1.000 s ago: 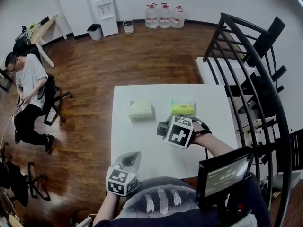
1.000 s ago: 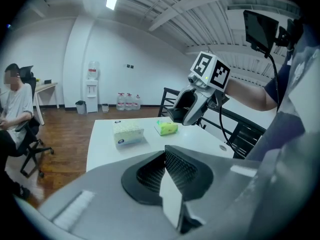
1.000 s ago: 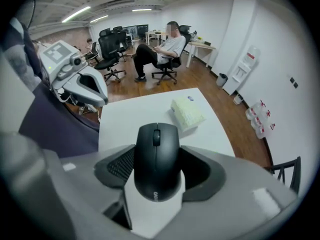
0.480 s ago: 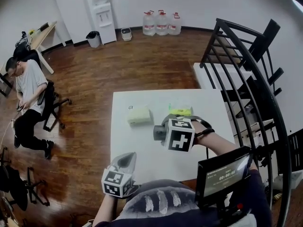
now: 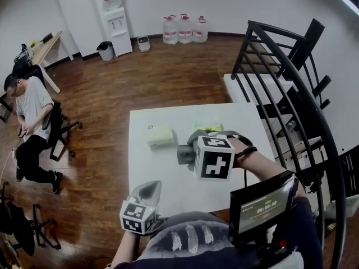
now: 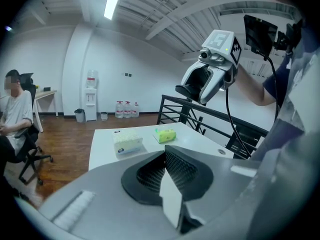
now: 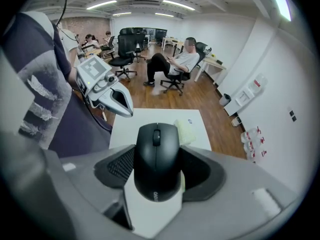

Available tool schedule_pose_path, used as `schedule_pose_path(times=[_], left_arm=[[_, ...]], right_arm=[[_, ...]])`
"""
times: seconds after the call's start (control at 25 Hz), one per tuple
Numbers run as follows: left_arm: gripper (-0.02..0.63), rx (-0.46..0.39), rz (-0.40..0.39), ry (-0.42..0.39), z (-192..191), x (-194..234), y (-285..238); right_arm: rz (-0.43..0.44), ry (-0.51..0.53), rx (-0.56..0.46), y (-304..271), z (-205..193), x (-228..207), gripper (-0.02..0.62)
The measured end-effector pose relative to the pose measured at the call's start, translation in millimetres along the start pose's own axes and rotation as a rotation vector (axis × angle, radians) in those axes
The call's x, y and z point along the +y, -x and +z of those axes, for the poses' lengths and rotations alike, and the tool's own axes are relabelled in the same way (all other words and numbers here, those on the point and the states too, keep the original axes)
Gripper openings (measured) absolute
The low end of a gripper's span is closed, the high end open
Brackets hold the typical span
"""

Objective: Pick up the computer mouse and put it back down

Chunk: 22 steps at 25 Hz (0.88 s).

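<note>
My right gripper (image 5: 189,151) hangs above the middle of the white table (image 5: 159,172), pointing steeply down. A black computer mouse (image 7: 156,160) is clamped between its jaws, wheel end away from the camera, well off the tabletop. In the left gripper view the same gripper (image 6: 202,86) shows high up with the dark mouse in it. My left gripper (image 5: 149,188) stays low at the table's near edge. Its jaws (image 6: 165,171) meet with nothing between them.
A pale tissue pack (image 5: 160,134) and a yellow-green pack (image 5: 208,125) lie on the table's far half. A black stair railing (image 5: 280,83) stands close on the right. A person sits on an office chair (image 5: 31,114) at far left. Water bottles (image 5: 182,29) line the back wall.
The right gripper has risen with the mouse in it and rolled a little, so its marker cube looks larger. The left gripper has hardly moved.
</note>
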<state>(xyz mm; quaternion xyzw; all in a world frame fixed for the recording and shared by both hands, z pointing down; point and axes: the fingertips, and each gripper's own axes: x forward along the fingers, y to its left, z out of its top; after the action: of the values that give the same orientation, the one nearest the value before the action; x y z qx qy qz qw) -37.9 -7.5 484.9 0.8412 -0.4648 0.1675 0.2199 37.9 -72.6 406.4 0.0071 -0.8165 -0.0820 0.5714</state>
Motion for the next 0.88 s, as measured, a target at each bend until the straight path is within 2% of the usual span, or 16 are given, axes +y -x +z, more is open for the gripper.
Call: schedule_pose_path(times=[0.2, 0.52, 0.88], left_arm=[[0.015, -0.006, -0.011, -0.008, -1.7, -8.4, 0.1], [0.015, -0.019, 0.016, -0.006, 1.4, -13.0, 2.6], [0.015, -0.006, 0.007, 0.004, -12.7, -7.2, 8.1]], right_arm=[[-0.012, 0.0, -0.003, 11.9, -1.5, 6.1, 0.29], [-0.029, -0.019, -0.006, 21.1, -11.2, 11.0, 0.29], [-0.051, -0.078, -0.011, 14.6, -17.0, 13.8, 0.29]])
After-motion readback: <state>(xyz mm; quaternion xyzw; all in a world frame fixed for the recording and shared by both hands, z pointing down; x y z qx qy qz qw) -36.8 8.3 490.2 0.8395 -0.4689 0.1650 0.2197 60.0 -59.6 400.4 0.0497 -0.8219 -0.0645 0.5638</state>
